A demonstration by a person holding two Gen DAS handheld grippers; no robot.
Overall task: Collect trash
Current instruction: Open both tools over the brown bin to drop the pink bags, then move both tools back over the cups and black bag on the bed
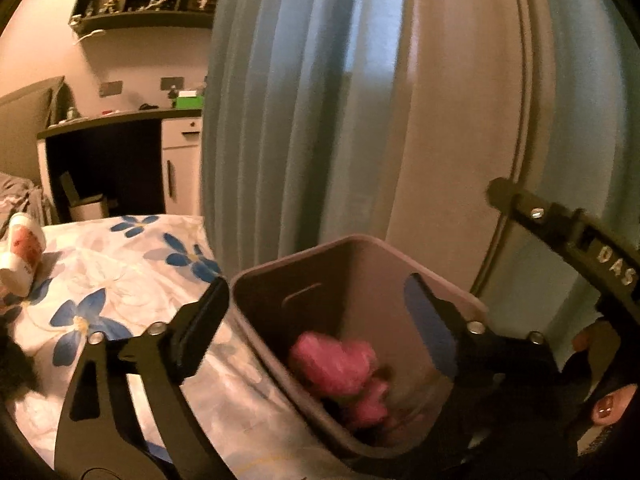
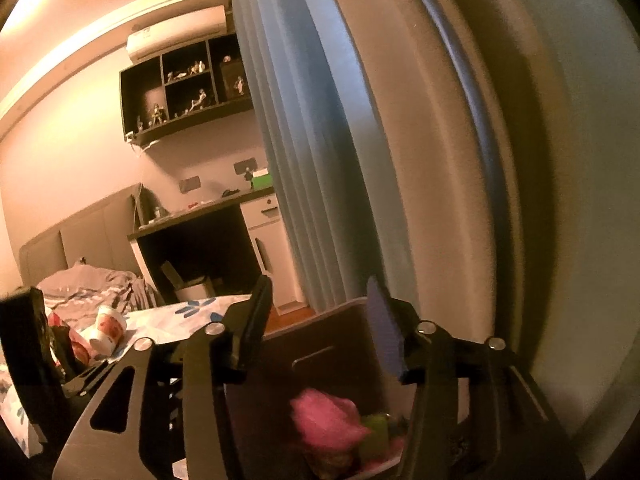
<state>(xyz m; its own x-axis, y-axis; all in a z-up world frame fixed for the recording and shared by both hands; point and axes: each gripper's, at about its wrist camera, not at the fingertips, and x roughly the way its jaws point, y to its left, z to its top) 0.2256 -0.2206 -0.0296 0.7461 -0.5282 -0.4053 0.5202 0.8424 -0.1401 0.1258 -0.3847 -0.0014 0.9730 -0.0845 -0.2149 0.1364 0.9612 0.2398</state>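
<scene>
A brown trash bin (image 1: pixel 352 264) is tilted over the flowered bed, with pink crumpled trash (image 1: pixel 336 364) inside. My left gripper (image 1: pixel 320 312) is open, with the bin's rim between its fingers (image 1: pixel 204 320); whether they touch it I cannot tell. In the right wrist view the same bin (image 2: pixel 320 328) holds pink trash (image 2: pixel 324 416) and a green scrap (image 2: pixel 376 428). My right gripper (image 2: pixel 320 320) is open around the bin's mouth and holds nothing. A white cup with a red label (image 1: pixel 22 252) lies on the bed, also in the right wrist view (image 2: pixel 108 328).
A blue curtain (image 1: pixel 280 120) and a beige wardrobe door (image 1: pixel 460 120) stand close behind the bin. A dark desk (image 1: pixel 120 120) with white drawers and a wall shelf (image 2: pixel 184 88) are at the back. Grey bedding (image 2: pixel 84 284) lies by the headboard.
</scene>
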